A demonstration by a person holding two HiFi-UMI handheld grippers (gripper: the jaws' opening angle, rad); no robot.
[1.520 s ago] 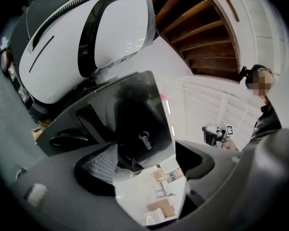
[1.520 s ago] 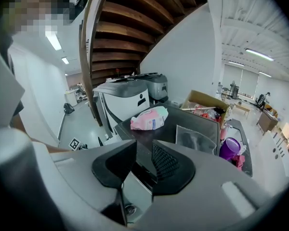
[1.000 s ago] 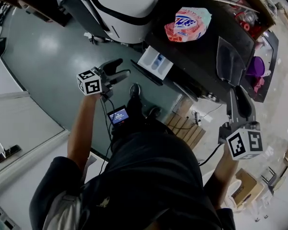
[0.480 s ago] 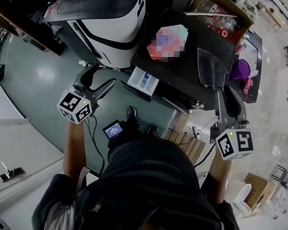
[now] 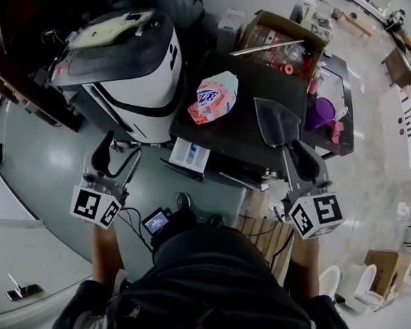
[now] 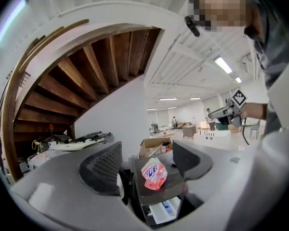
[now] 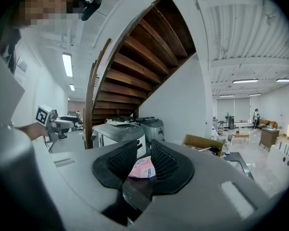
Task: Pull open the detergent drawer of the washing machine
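The washing machine (image 5: pixel 250 91) has a black top, and a pink bag (image 5: pixel 212 98) lies on it. Its white detergent drawer (image 5: pixel 190 155) (image 6: pixel 164 211) stands pulled out at the front, with blue inside. My left gripper (image 5: pixel 122 148) (image 6: pixel 147 153) hangs level to the left of the drawer, apart from it. It is open with nothing between its jaws, which have just been closing. My right gripper (image 5: pixel 292 151) (image 7: pixel 145 150) is held before the machine's right front corner. Its pads are almost together and hold nothing.
A white and black appliance (image 5: pixel 133 67) stands left of the washing machine. A dark grey dustpan (image 5: pixel 277 118) lies on the black top. Behind are a cardboard box (image 5: pixel 281 43) and a purple tub (image 5: pixel 320 112). A wooden pallet (image 5: pixel 264 228) lies near the person's feet.
My left gripper has drawn away from the drawer, risen toward the camera and rolled, so its marker cube now faces differently. The right gripper rose a little. The drawer stays out throughout.
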